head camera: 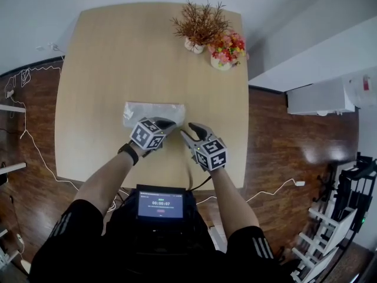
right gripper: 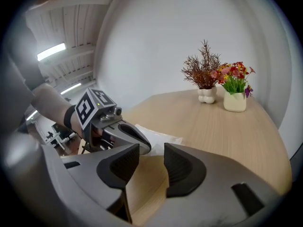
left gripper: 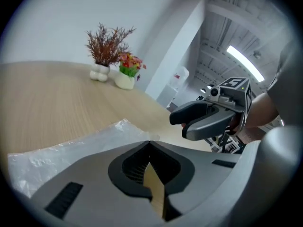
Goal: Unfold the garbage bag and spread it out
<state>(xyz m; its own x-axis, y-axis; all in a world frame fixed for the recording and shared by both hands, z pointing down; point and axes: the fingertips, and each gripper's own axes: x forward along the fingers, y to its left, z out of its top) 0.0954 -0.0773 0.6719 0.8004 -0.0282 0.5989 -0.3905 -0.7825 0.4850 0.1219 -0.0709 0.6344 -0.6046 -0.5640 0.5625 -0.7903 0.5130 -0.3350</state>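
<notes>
The garbage bag (head camera: 150,111), clear and still folded into a flat strip, lies across the middle of the wooden table (head camera: 118,58). My left gripper (head camera: 172,122) is at the bag's right near corner, jaws shut with the plastic edge running into the tips. In the left gripper view the bag (left gripper: 71,148) spreads left from the left gripper (left gripper: 149,143). My right gripper (head camera: 187,131) hovers just right of it, open, with only bare table between its pads (right gripper: 182,167). The right gripper view shows the bag (right gripper: 158,137) behind the left gripper (right gripper: 144,148).
A vase of dry brown twigs (head camera: 199,25) and a pot of red and pink flowers (head camera: 227,50) stand at the table's far right. A small screen (head camera: 160,204) sits at my chest. Cables trail over the wooden floor (head camera: 277,152).
</notes>
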